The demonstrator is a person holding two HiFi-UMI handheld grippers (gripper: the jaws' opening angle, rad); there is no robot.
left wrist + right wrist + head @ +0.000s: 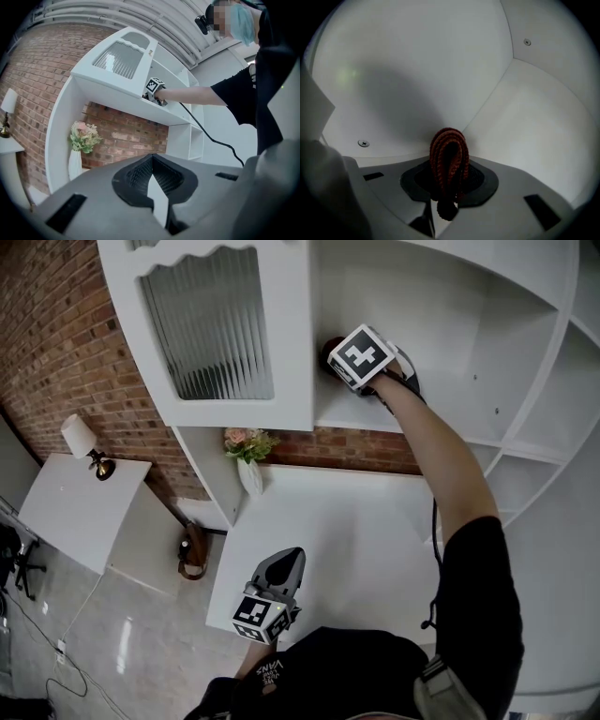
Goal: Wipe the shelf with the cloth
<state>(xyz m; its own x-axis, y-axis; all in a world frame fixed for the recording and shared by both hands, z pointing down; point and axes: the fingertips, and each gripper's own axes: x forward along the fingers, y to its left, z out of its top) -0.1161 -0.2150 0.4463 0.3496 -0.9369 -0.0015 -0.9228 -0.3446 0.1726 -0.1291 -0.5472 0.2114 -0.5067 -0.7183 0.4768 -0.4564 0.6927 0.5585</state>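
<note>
Cloth (330, 349) first, from the head view: I see it as a dark red wad at the nose of the right gripper (339, 356). It sits at the left end of the upper shelf (349, 414), just beside the cabinet door (211, 324) with ribbed glass, and it points left toward that end. The left gripper (284, 568) hangs low over the white table (375, 531), near its front edge and well apart from the work.

From the left gripper view, I read its jaws as drawn in narrow, the pads almost together, with nothing between them. Beyond them are the shelf and a vase of flowers (77, 152) at the table's far left corner.

From the right gripper view, the jaws are clamped on the cloth (449, 157), a folded knitted loop. Its long axis runs along the jaws, and the looped end faces the inside corner where the white panels meet. I cannot tell whether it touches the board.

I judge the wiping to be under way at the left end. No dust or streak shows, so I cannot tell how much is done. The stretch toward the right end looks like what is left.
</note>
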